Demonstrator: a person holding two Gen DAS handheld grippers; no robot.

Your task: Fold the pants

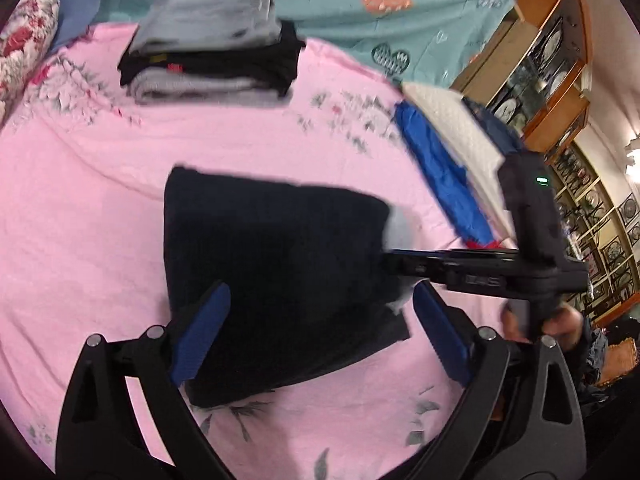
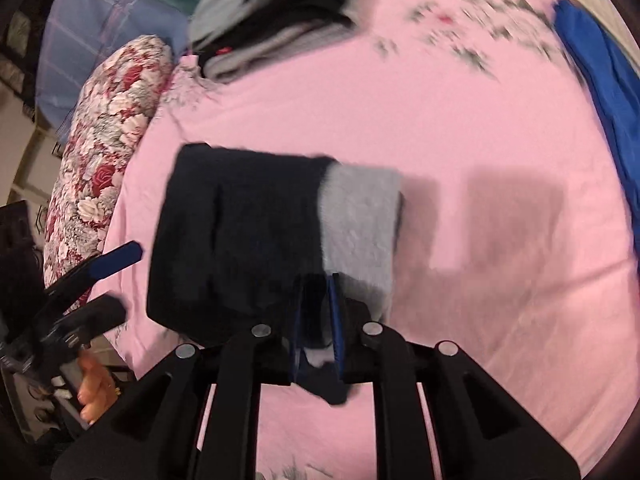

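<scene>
Folded black pants (image 1: pixel 276 264) with a grey fleece lining (image 2: pixel 360 232) are held just above the pink bedsheet (image 1: pixel 80 200). My left gripper (image 1: pixel 320 332) is open, its blue pads (image 1: pixel 202 332) on either side of the near edge of the bundle. My right gripper (image 2: pixel 316 316) is shut on the pants' near edge, where the black cloth meets the grey lining. In the left wrist view the right gripper (image 1: pixel 404 264) reaches in from the right. The left gripper (image 2: pixel 116 260) shows at the left of the right wrist view.
A stack of folded grey and black clothes (image 1: pixel 212 48) lies at the far side of the bed. A blue garment (image 1: pixel 436 176) and a white cloth (image 1: pixel 452 128) lie at the right. A floral bolster (image 2: pixel 108 140) lines the left edge. Wooden display cabinets (image 1: pixel 552 60) stand beyond.
</scene>
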